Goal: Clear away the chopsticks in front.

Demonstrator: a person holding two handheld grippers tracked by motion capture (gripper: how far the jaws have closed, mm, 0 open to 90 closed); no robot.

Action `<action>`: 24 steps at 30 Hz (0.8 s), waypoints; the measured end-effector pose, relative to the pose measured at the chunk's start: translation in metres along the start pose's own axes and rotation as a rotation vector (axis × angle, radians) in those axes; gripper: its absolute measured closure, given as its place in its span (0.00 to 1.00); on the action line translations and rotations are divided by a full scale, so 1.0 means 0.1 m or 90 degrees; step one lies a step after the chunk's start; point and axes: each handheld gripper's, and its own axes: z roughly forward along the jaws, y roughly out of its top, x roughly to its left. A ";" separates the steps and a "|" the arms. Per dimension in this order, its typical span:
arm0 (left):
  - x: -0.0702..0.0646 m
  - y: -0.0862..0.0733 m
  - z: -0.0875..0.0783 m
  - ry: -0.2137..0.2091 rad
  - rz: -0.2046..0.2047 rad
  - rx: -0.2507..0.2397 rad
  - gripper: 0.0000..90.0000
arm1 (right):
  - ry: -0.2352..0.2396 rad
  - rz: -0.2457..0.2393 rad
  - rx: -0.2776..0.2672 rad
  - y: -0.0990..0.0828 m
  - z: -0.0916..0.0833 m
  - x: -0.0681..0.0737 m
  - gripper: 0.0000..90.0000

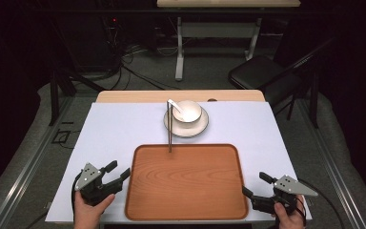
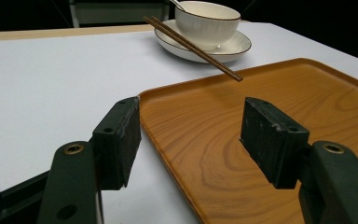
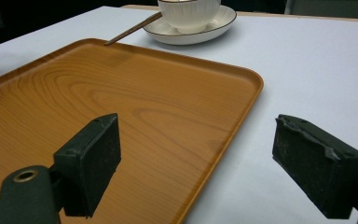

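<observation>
Jaws of the left gripper (image 1: pixel 116 174) stand wide apart with nothing between them, angled toward two o'clock, its tips straddling the left rim of the wooden tray (image 1: pixel 187 213) in the left gripper view. A left hand (image 1: pixel 86 210) grips it from six o'clock, the forearm cut off by the bottom edge. Across the tray, the right gripper (image 1: pixel 256 184) is likewise spread wide and empty, aimed toward ten o'clock, held by the right hand (image 1: pixel 288 217), which is mostly cropped at the frame's bottom.

The tray is orange-brown with visible grain and a raised lip, bare inside, lying at the centre of the white table cover (image 1: pixel 119 129). At twelve o'clock from it sits a white bowl (image 1: pixel 187 111) on a white saucer (image 1: pixel 198 129) with a dark rim line. A pair of brown chopsticks (image 1: pixel 170 131) leans on the saucer, its tips reaching over the tray's far rim. A spoon handle (image 1: pixel 172 103) pokes from the bowl; what the bowl holds cannot be made out.
</observation>
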 end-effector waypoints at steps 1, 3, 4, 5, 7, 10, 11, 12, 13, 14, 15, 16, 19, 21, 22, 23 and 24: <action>0.00 0.00 0.00 0.000 0.000 0.000 0.42 | 0.000 0.000 0.000 0.00 0.00 0.00 0.16; 0.00 0.00 0.01 0.000 0.000 0.002 0.42 | -0.003 -0.003 -0.005 0.00 -0.01 0.01 0.16; 0.00 0.00 0.01 0.000 0.000 0.003 0.42 | -0.003 -0.002 -0.005 0.00 -0.01 0.00 0.16; 0.00 0.00 0.01 -0.001 0.002 0.005 0.42 | -0.003 -0.002 -0.005 0.00 -0.01 0.00 0.16; 0.00 0.00 0.01 0.001 0.003 0.005 0.42 | 0.000 0.000 -0.003 0.00 0.00 0.00 0.16; 0.01 0.00 -0.01 0.005 -0.004 0.006 0.42 | 0.001 -0.006 -0.001 0.00 0.00 0.01 0.16; 0.01 0.00 -0.01 0.003 -0.005 0.006 0.42 | 0.001 -0.006 0.001 0.00 0.01 0.01 0.16; 0.01 0.00 0.00 0.006 -0.007 0.005 0.42 | 0.001 -0.007 0.001 0.00 0.00 0.01 0.16; 0.01 0.00 0.00 0.008 -0.008 0.009 0.42 | 0.001 -0.009 -0.001 0.00 0.00 0.01 0.16; 0.01 0.01 0.01 0.011 -0.009 0.018 0.42 | 0.001 -0.008 -0.001 0.00 0.00 0.01 0.16; 0.01 0.01 0.02 0.012 -0.008 0.025 0.42 | 0.001 -0.007 -0.001 0.00 0.01 0.01 0.16; 0.01 0.01 0.03 0.014 -0.006 0.035 0.42 | 0.000 -0.006 -0.001 0.00 0.00 0.01 0.16; 0.02 0.04 0.07 0.024 0.004 0.064 0.41 | -0.003 -0.002 -0.002 0.00 0.00 0.01 0.16; 0.03 0.08 0.10 0.019 -0.013 0.077 0.41 | -0.004 0.002 0.000 0.00 0.00 0.00 0.16; 0.05 0.12 0.13 0.009 -0.036 0.084 0.41 | -0.003 0.003 -0.001 0.00 0.01 0.00 0.16; 0.05 0.12 0.13 0.009 -0.036 0.084 0.40 | -0.003 0.003 -0.001 0.00 0.01 0.00 0.16; 0.07 0.17 0.17 -0.001 -0.047 0.078 0.39 | -0.003 0.005 -0.002 0.00 0.01 0.00 0.16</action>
